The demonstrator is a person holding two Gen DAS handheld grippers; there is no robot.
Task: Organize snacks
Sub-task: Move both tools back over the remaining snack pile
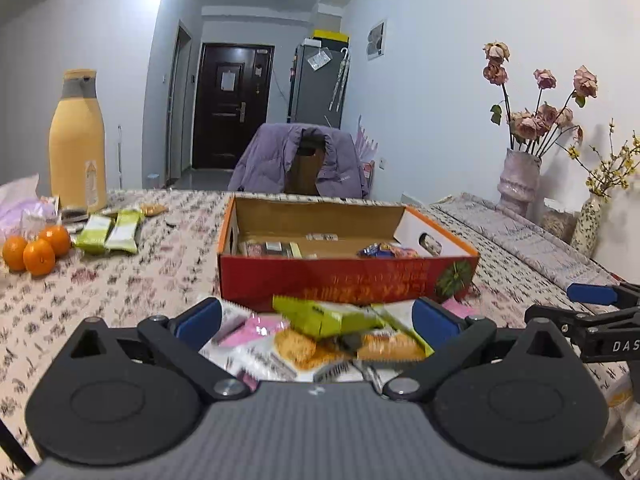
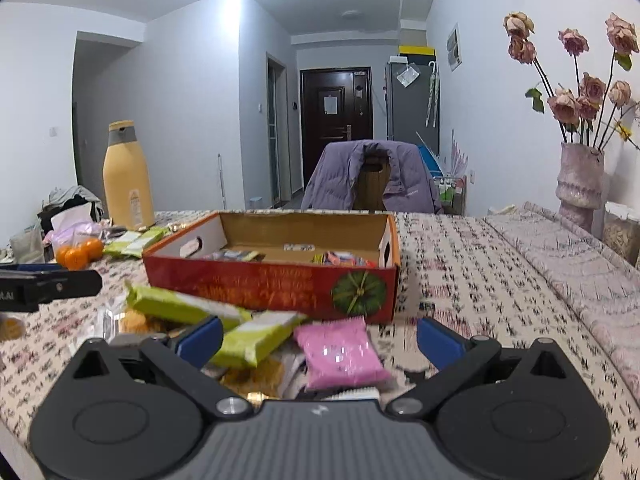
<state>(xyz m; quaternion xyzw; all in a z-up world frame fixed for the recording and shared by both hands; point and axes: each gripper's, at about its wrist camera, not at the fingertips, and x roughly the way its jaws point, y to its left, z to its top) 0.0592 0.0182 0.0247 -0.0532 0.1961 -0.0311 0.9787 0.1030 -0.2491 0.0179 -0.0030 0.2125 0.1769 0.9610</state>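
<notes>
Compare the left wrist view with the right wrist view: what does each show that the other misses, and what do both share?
Only the left wrist view shows the small speckled vase with yellow twigs. Only the right wrist view shows the heap of clothes behind the oranges. Both share the red box partly filled with snacks, the yellow bottle, the purple jacket and loose snack packets between open grippers.

box [image 1: 348, 280] contents: mostly hidden | front snack pile [image 1: 320, 332]: motion-blurred
</notes>
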